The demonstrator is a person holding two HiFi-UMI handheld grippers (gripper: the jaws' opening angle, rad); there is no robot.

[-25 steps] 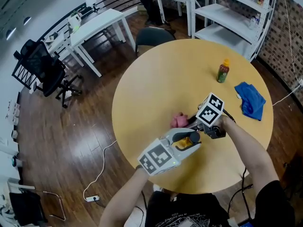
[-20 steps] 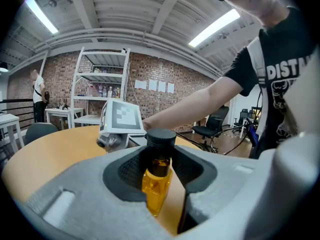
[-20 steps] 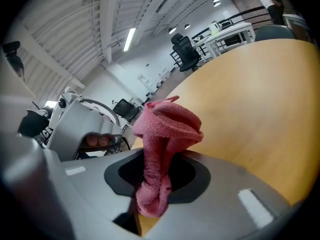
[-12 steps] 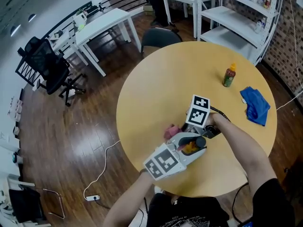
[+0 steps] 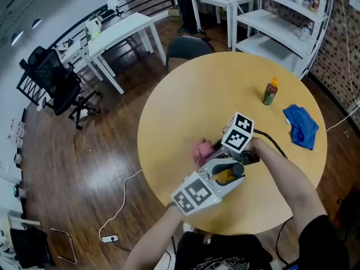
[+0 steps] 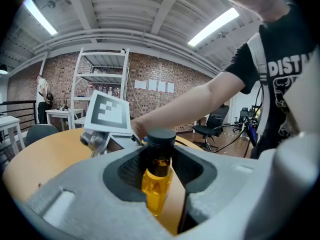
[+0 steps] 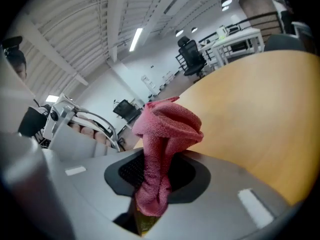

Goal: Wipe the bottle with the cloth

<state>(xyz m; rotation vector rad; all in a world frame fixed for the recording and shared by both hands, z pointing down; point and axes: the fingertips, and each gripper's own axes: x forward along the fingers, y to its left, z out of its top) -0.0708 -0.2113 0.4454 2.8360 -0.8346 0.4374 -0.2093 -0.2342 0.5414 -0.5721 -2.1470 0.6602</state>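
Head view over the round table (image 5: 169, 111): the left gripper (image 5: 229, 172) clamps the amber bottle (image 6: 156, 181) below its black cap, while the right gripper (image 7: 155, 184) pinches the pink cloth (image 7: 167, 126) close beside it. Both are in hand, so wiping looks under way, not visibly finished.

Bottle (image 6: 157, 180) base hidden between fingers (image 6: 75, 204) of left gripper (image 6: 161, 170); shelf (image 5: 270, 18) contents too small to tell.
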